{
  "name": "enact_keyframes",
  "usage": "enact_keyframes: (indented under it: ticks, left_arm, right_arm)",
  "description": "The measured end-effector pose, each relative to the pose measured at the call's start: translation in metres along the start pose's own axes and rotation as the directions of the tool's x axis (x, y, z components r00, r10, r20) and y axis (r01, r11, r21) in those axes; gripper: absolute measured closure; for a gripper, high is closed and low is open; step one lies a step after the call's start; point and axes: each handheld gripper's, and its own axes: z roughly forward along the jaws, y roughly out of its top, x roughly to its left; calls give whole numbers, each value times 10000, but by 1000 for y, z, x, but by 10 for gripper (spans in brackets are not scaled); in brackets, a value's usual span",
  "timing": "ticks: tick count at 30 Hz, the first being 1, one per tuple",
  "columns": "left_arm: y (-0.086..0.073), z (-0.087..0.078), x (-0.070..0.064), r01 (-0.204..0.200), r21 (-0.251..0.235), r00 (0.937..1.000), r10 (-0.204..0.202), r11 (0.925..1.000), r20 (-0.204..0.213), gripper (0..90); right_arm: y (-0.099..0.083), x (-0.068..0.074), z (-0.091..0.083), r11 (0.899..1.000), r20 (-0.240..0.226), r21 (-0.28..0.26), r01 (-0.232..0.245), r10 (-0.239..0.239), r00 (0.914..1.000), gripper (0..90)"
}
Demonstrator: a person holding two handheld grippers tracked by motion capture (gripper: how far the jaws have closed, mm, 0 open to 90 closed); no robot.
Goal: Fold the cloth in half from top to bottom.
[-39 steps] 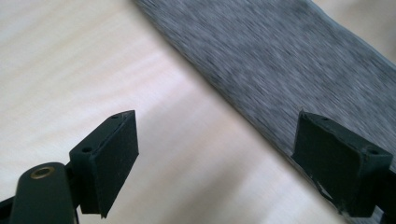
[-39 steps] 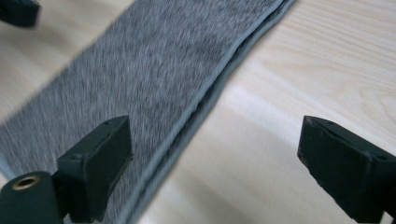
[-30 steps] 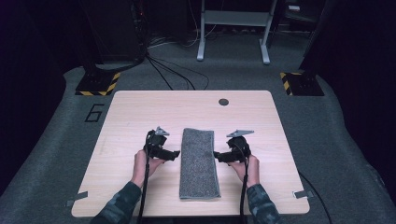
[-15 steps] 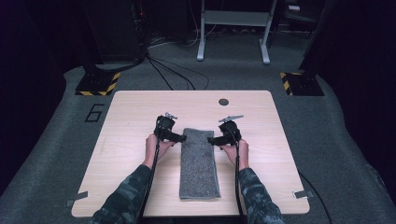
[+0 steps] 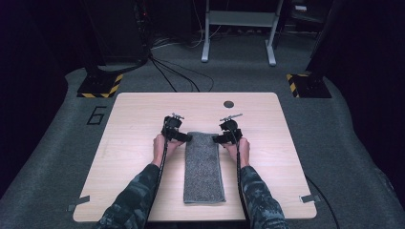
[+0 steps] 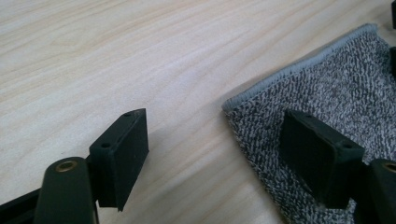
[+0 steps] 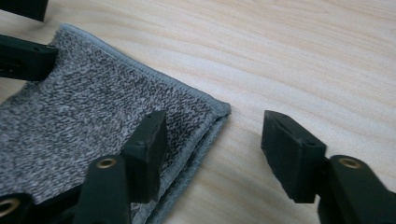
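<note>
- One folded grey towel (image 5: 204,167), lying lengthwise at lower centre of the high view on the wooden surface (image 5: 133,157); hemmed corner at right of the left gripper view (image 6: 327,79), folded corner at centre-left of the right gripper view (image 7: 116,102).
- Two claws at the towel's far corners.
- Left claw (image 5: 184,137): jaws wide apart, straddling the far left corner (image 6: 226,140), one jaw over wood, one over cloth, gripping nothing.
- Right claw (image 5: 218,139): jaws wide apart, astride the far right corner (image 7: 212,154), gripping nothing.
- One small dark disc (image 5: 229,104), upper centre of the surface, well apart from the towel.
</note>
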Motion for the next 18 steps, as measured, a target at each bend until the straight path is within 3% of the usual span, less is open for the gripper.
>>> enact_keyframes:
  ticks: [8,12,17,18]
  left_arm:
    - [0,3,-7,-334,13,9992,334,9994,-221,351]
    - [-2,3,-12,-785,62,9962,787,9969,-383,402]
    - [-5,2,-16,-1003,-148,9944,998,9948,-346,515]
    - [-6,2,-18,-1044,-256,9941,1036,9942,-312,582]
  right_arm:
    - [0,4,5,9989,254,8,465,-465,9986,564]
    - [1,10,6,9961,294,32,887,-887,9956,663]
    - [-1,10,5,9969,217,-36,781,-780,9967,744]
    - [-1,10,5,9972,142,-61,744,-743,9971,770]
